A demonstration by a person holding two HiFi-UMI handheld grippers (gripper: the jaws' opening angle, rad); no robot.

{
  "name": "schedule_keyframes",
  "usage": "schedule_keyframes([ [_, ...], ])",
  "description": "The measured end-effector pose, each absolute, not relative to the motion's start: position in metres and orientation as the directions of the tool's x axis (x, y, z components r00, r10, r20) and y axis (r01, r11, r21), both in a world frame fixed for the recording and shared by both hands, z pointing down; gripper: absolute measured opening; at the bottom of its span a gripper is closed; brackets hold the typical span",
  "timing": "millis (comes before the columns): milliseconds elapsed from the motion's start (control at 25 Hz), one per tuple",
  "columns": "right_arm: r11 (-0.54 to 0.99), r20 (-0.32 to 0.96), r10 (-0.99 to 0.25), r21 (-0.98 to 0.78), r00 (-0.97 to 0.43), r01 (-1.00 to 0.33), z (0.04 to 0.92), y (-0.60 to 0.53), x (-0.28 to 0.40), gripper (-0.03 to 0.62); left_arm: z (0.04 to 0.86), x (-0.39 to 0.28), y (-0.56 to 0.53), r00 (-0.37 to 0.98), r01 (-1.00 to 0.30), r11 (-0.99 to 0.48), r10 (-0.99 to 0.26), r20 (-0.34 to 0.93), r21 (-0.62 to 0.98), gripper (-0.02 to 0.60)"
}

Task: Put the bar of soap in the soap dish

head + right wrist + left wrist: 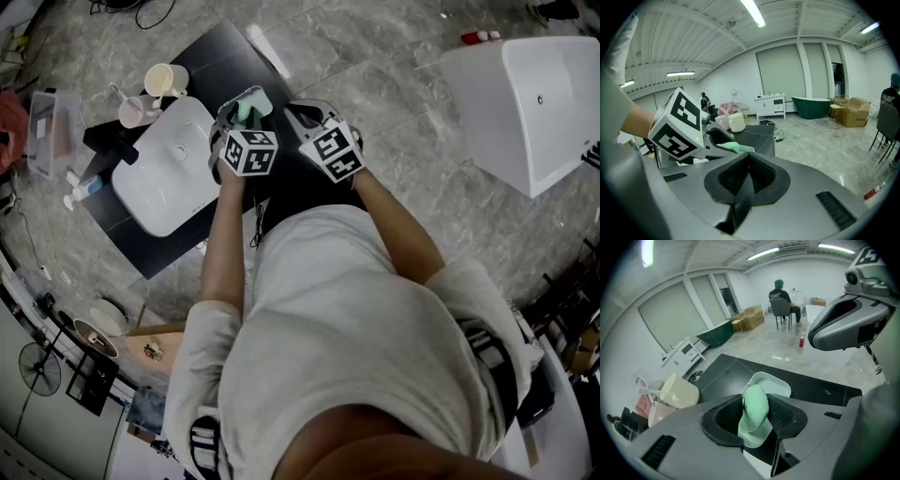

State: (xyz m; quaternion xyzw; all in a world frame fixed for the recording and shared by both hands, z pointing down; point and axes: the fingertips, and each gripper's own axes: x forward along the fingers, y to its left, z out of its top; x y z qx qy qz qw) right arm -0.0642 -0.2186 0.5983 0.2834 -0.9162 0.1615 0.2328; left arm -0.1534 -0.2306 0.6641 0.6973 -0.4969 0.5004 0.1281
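Head view: a dark bench (pixel 220 52) is standing on a marbled floor (pixel 394 84). At the far left, a clear box (pixel 47 131) is sitting on that floor, off the bench. A cream mug (pixel 161 80) and a pink cup (pixel 134 111) are standing close together at the bench's left corner. Just beside them, a white basin (pixel 169 169) is taking up most of the left half.

Right of the basin, the left tongs (pixel 757 411) are pointing steeply down near the bench's far edge. They are pinching the green bar of soap (pixel 754 401) on its edge, with a pad pressing on each flat side. The soap dish (pixel 777 383), pale and empty at its far end, is lying directly below and beyond the bar. The bar's lower end is overlapping the dish's near part; whether the two are touching cannot be told.

The right tongs (pixel 749 176) are hanging just beside the left ones, on their right, pressed together with nothing between them. In the left gripper view, their grey body is crowding the upper right, above bare bench top and clear of the dish.

Well apart at the far right, a white bathtub (pixel 534 103) is standing on the floor.
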Motion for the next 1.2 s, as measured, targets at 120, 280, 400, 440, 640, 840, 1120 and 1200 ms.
schedule_keyframes([
  [120,0.783,0.519,-0.451,-0.16,-0.726,-0.601,0.597,-0.223,-0.059,-0.006,0.665,-0.15,-0.231,0.011,-0.823,-0.477,-0.556,0.831,-0.308,0.167],
  [280,0.779,0.517,-0.455,-0.164,-0.725,-0.606,0.596,-0.225,-0.057,-0.006,0.667,-0.146,-0.229,0.028,-0.832,-0.479,-0.539,0.842,-0.279,0.19],
  [400,0.779,0.519,-0.452,-0.166,-0.725,-0.605,0.597,-0.224,-0.056,-0.006,0.67,-0.143,-0.228,0.04,-0.836,-0.483,-0.53,0.847,-0.262,0.204],
  [440,0.779,0.52,-0.452,-0.166,-0.725,-0.605,0.598,-0.224,-0.056,-0.006,0.67,-0.143,-0.228,0.044,-0.838,-0.482,-0.528,0.848,-0.257,0.206],
  [640,0.778,0.522,-0.452,-0.165,-0.723,-0.606,0.598,-0.224,-0.054,-0.006,0.67,-0.14,-0.232,0.065,-0.866,-0.454,-0.523,0.85,-0.212,0.216],
  [840,0.777,0.524,-0.455,-0.162,-0.72,-0.608,0.599,-0.224,-0.05,-0.006,0.669,-0.139,-0.237,0.085,-0.899,-0.406,-0.524,0.847,-0.161,0.221],
  [1120,0.777,0.526,-0.454,-0.161,-0.719,-0.609,0.6,-0.226,-0.047,-0.006,0.671,-0.135,-0.242,0.091,-0.91,-0.389,-0.522,0.848,-0.142,0.219],
  [1200,0.778,0.527,-0.453,-0.161,-0.719,-0.608,0.6,-0.226,-0.046,-0.006,0.671,-0.135,-0.244,0.092,-0.917,-0.376,-0.525,0.846,-0.134,0.219],
])
